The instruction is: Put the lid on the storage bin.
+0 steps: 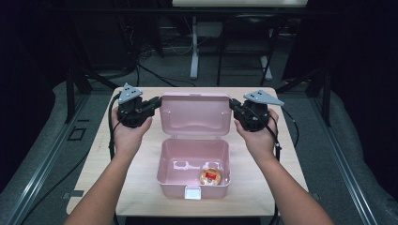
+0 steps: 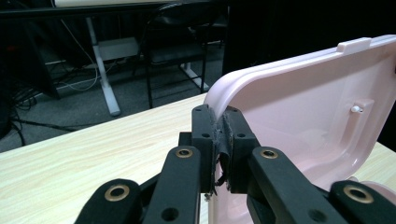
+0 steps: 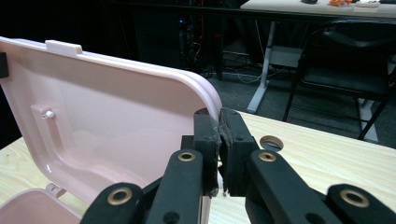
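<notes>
1. now the pink box (image 1: 194, 165) sits at the middle of the wooden table (image 1: 98, 159), its base open toward the camera and its lid (image 1: 195, 115) standing up behind the base on the hinge side.
2. left of the lid, the left gripper (image 1: 158, 101) has its jaws nearly closed on the lid's left edge; in the left gripper view the rim of the lid (image 2: 299, 107) runs straight into the narrow slot between the two black pads, so the left gripper (image 2: 219, 140) is clamped on it.
3. right of the lid, the right gripper (image 1: 232, 104) does the same on the opposite edge; the right gripper view shows the lid (image 3: 107, 121) with its rounded corner caught between the pads, the right gripper (image 3: 219, 140) pinched on that rim.
4. so the lid lies between the two grippers, held on both sides and tilted back a little from upright.
5. inside the base, toward its near right corner, lies a small round gold-rimmed item (image 1: 210, 176) with red in its middle; what it is cannot be told.
6. below the lid, a white latch tab (image 1: 192, 192) shows on the front wall of the base.
</notes>
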`<state>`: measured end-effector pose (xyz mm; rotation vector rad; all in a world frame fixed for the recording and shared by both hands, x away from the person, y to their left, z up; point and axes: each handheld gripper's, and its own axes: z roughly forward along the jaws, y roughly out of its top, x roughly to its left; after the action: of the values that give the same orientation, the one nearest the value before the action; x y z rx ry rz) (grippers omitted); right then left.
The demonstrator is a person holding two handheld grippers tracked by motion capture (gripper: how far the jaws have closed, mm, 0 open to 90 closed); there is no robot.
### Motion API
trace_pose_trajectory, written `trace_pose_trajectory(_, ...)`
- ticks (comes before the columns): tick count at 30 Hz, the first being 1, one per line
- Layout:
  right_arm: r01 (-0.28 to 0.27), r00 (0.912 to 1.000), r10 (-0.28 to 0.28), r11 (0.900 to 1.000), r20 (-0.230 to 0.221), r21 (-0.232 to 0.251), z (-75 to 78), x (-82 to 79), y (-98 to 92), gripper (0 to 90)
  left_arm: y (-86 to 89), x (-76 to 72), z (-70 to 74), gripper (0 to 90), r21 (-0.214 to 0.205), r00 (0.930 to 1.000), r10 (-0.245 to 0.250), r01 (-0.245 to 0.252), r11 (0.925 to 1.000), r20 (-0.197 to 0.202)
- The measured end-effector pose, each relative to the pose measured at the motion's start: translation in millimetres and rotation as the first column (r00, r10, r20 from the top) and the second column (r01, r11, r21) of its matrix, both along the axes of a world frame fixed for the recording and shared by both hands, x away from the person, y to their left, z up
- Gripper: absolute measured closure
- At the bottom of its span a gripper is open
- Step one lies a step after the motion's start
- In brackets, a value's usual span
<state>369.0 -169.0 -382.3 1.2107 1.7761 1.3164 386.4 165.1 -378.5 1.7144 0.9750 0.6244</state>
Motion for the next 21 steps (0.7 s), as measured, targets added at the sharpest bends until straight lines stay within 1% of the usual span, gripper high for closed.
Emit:
trace_pose_trajectory(6, 0.003, 1.0, -0.003, 1.0, 0.008, -0.006, -0.2, 2.7, 1.0, 86.4, 0.1, 1.8, -0.4, 85.3, -0.004, 1.0, 0.004, -0.004, 1.0, 0.004)
trace_pose_trajectory(12, 0.008, 0.9999, -0.008, 1.0, 0.01, -0.001, -1.1, 6.2, 0.6, 86.6, -0.3, 3.8, -1.0, 85.2, -0.005, 1.0, 0.004, -0.004, 1.0, 0.006)
trace_pose_trajectory(18, 0.013, 0.9998, -0.013, 0.9999, 0.013, -0.005, -0.6, 10.8, 1.0, 86.8, -1.0, 4.5, -1.5, 85.1, -0.017, 0.9999, 0.01, -0.009, 0.9998, 0.01)
trace_pose_trajectory(21, 0.012, 0.9999, -0.012, 0.9999, 0.004, -0.003, -0.1, 11.2, 0.4, 86.7, -0.3, 3.5, -1.6, 84.9, -0.024, 0.9999, 0.004, -0.004, 0.9997, 0.012)
